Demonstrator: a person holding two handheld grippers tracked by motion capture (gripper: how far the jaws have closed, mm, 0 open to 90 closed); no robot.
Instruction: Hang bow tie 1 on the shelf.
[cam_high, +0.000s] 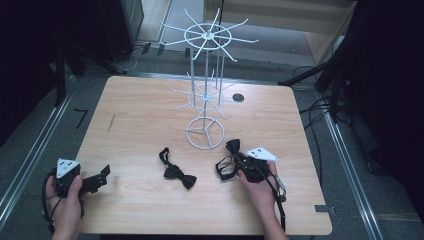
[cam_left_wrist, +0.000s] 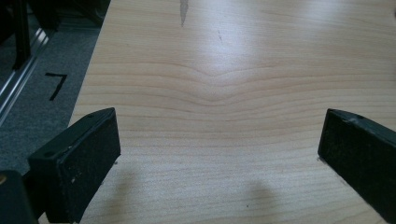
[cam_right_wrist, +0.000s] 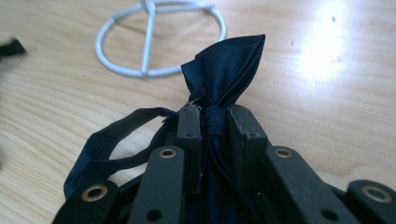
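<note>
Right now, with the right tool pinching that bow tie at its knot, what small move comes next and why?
Probably lift the bow tie slightly off the table. The right tool is shut on its knot, its strap trails loose, and the white rack stands just behind.

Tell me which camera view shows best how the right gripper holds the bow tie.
The right gripper view. There the right gripper pinches the bow tie at its knot, one wing sticking out ahead, strap looping left. The high view shows the same bow tie small and dark near the white rack's base ring. The left gripper view adds nothing about it.
</note>
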